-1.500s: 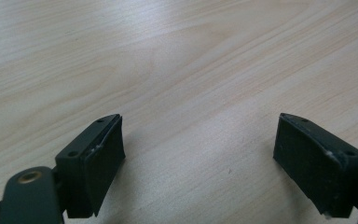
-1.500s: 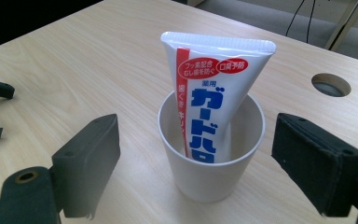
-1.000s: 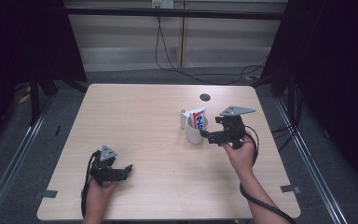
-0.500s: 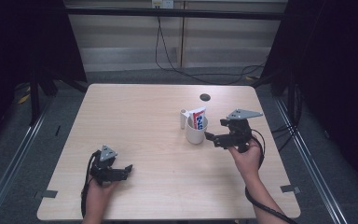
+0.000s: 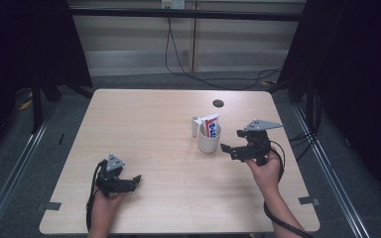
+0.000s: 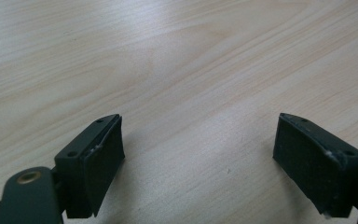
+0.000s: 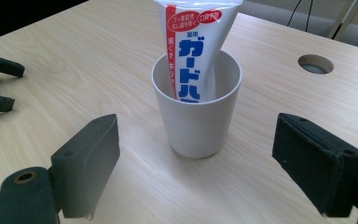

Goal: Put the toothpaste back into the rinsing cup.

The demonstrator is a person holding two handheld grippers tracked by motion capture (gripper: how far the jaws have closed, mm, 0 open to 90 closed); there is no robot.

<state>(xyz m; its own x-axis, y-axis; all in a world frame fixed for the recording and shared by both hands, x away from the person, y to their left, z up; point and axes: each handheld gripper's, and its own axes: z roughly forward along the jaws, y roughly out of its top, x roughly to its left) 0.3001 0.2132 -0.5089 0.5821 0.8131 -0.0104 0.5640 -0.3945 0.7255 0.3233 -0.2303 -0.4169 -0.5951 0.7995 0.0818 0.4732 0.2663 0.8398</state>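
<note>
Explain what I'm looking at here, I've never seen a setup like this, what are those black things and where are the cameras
A person sits at a wooden table holding hand-worked tongs in each hand. One camera looks down from above. The other two ride on the tongs and look along their black jaws.

The left tongs rest low over bare wood, jaws wide apart, holding nothing. The right tongs point at a white cup, also open, and are not touching it.

A toothpaste tube with Japanese print stands in the cup, leaning on the rim. A round hole is cut in the table behind it.

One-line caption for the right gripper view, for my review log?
Open right gripper faces a white cup holding an upright toothpaste tube on the wooden table.
</note>
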